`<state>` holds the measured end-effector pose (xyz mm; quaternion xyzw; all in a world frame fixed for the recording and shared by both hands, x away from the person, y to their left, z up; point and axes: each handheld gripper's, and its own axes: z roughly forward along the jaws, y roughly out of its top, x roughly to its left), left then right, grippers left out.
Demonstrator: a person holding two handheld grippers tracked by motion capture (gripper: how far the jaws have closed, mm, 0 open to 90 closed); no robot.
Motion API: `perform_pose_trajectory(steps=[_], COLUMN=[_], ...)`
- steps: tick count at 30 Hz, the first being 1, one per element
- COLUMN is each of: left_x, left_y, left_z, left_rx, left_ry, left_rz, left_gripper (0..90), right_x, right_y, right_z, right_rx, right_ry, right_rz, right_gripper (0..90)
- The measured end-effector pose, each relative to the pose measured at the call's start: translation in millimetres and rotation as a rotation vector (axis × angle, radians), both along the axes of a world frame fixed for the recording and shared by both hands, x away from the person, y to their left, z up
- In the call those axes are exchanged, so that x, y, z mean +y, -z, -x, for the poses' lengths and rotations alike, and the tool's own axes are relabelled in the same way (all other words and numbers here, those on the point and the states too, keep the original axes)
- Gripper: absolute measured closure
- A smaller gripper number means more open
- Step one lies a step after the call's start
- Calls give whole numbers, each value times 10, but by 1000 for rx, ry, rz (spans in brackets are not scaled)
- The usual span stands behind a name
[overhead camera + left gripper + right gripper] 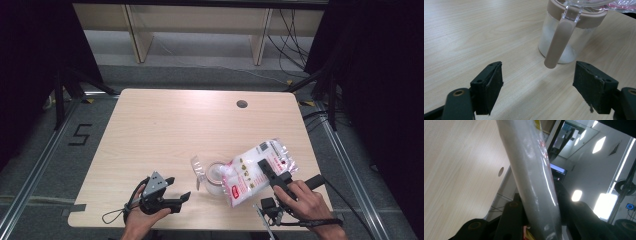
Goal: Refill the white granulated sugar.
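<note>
- Light wooden table (165,130), rounded corners, is carrying everything; a round cable hole (242,104) is sitting near its far edge, towards the right.
- White plastic bag w/ red-and-white print (252,172) is being held tilted above the table's near-right part, low end dipping over the jar's mouth, high end pointing to the right edge. In the right gripper view it's running edge-on as a pale strip (534,182) between the black jaws.
- Right gripper (266,170) is clamping that bag, jaws pressing on it from both sides; the person's right hand (305,200) is gripping the handle near the near-right corner.
- Left gripper (175,191) is resting by the near edge, left of centre, jaws standing wide apart w/ nothing between; it's pointing at the jar, close but not touching.
- Clear glass jar w/ beige rim and beige handle (564,37) is standing upright near the near edge, about mid-table, w/ white contents at the bottom; its clear lid (198,167) is hanging open to the left.
</note>
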<state>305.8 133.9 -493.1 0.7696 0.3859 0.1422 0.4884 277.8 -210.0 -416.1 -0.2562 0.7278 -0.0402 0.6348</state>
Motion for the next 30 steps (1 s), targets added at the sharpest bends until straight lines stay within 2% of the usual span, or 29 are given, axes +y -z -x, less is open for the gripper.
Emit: perform_pose_trajectory(steps=[13,30], left_x=[0,0], left_y=[0,2], left_z=[-1,-2], left_rx=[0,1], left_ry=[0,1], left_rz=[1,4], left_gripper=[232,232], right_x=[-4,-13], right_y=[4,3], right_z=[0,6], right_rx=[-4,7], right_ry=[-12,-1], right_rz=[-1,-5], right_gripper=[742,745])
